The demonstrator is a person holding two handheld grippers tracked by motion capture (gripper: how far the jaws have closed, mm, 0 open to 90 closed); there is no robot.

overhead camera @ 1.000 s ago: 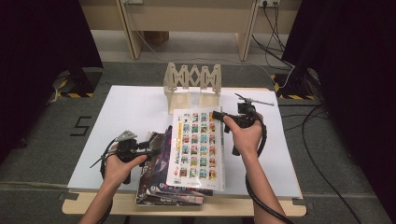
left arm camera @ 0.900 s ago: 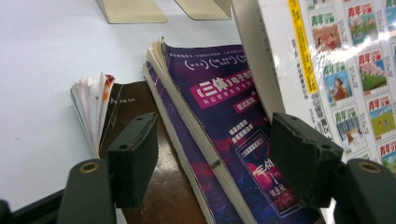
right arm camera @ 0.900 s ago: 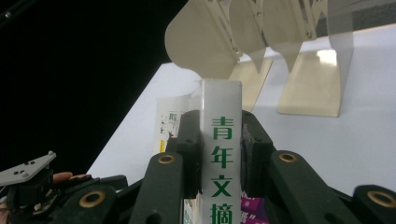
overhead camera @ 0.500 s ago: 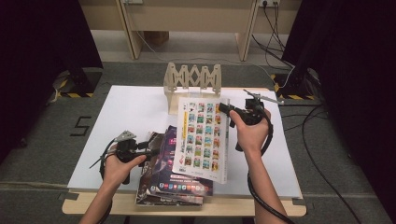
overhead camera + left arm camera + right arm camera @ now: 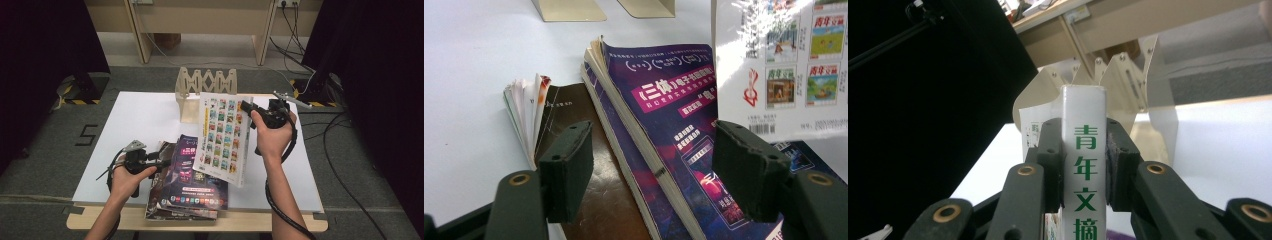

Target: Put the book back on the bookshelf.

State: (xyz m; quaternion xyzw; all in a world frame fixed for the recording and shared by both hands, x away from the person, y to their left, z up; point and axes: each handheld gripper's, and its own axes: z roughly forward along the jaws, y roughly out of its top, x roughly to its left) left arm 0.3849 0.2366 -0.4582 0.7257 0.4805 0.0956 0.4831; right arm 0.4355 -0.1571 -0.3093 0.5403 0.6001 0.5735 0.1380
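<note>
From above, your right tool (image 5: pixel 248 107) lifts the white magazine (image 5: pixel 222 137) off the stack (image 5: pixel 187 182), near the rack (image 5: pixel 205 95) — likely its slot. Your left tool (image 5: pixel 654 175) gapes around the stack's purple book (image 5: pixel 669 115), steadying it. Your right tool's view — pads (image 5: pixel 1050 165) clamp the magazine's spine for standing upright.

Beige rack (image 5: pixel 205 92), white table (image 5: pixel 135 120).
</note>
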